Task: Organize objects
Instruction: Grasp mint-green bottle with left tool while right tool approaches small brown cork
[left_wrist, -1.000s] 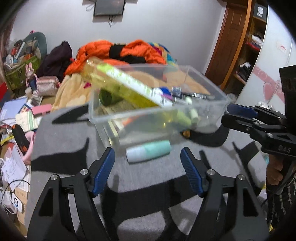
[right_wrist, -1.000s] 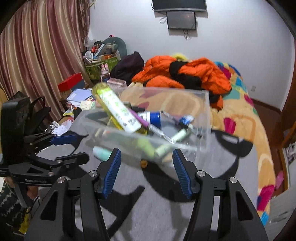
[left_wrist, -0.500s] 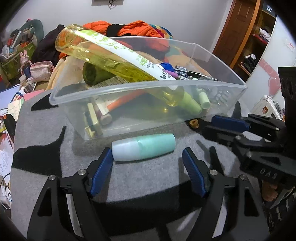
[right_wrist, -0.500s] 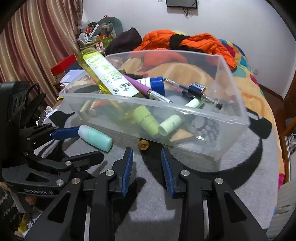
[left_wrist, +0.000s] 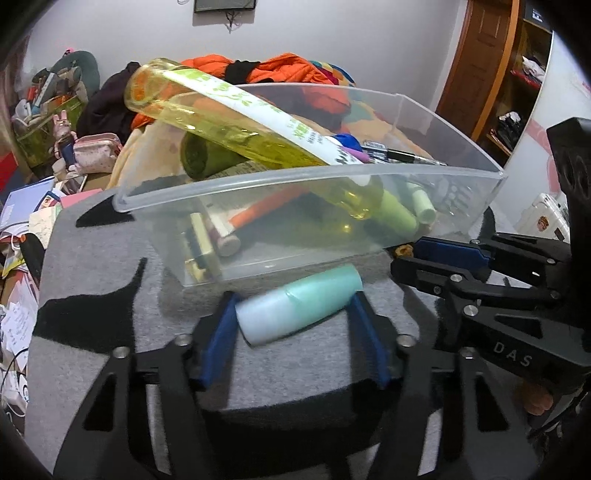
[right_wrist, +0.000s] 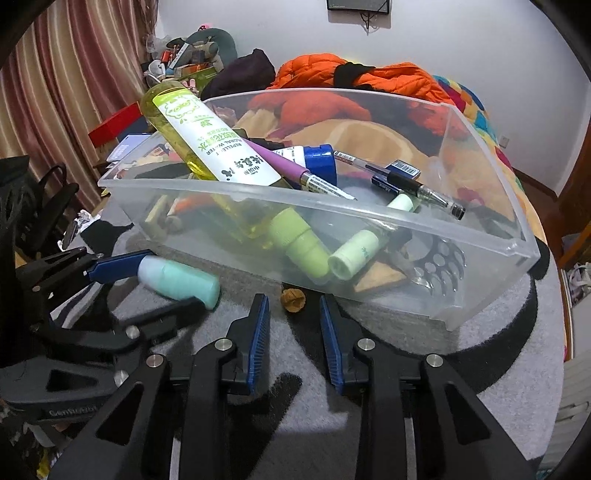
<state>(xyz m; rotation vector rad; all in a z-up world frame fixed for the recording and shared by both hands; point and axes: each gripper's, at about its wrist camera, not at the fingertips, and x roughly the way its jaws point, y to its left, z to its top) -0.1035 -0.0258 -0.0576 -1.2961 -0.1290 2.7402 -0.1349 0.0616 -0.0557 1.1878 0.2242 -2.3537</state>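
Both tools have come down closer to the clear plastic bin (left_wrist: 369, 177) than a second ago, and the bin now fills much more of each view. The left hand-held gripper (left_wrist: 293, 314) has just been closing: its blue pads, which stood wide and clear of the mint-green bottle (left_wrist: 299, 304) a moment back, now sit at the bottle's two ends, pinching it lengthwise. That one bottle lies on its side on the grey-and-black rug (right_wrist: 480, 406) just in front of the bin's near wall, its long axis running across the left wrist view, pale cap end left and slightly nearer, greener end right and touching the bin. The right hand-held gripper (right_wrist: 293, 314) has narrowed too; its jaws stand a small gap apart, gripping nothing, with a single small brown nut-like thing (right_wrist: 292, 296) lying just beyond the tips. Two grippers, one loose bottle, one bin. Inside the bin a tall yellow bottle (right_wrist: 192, 133) leans over the left rim above pens and tubes. Behind it lies an orange jacket (right_wrist: 388, 77).
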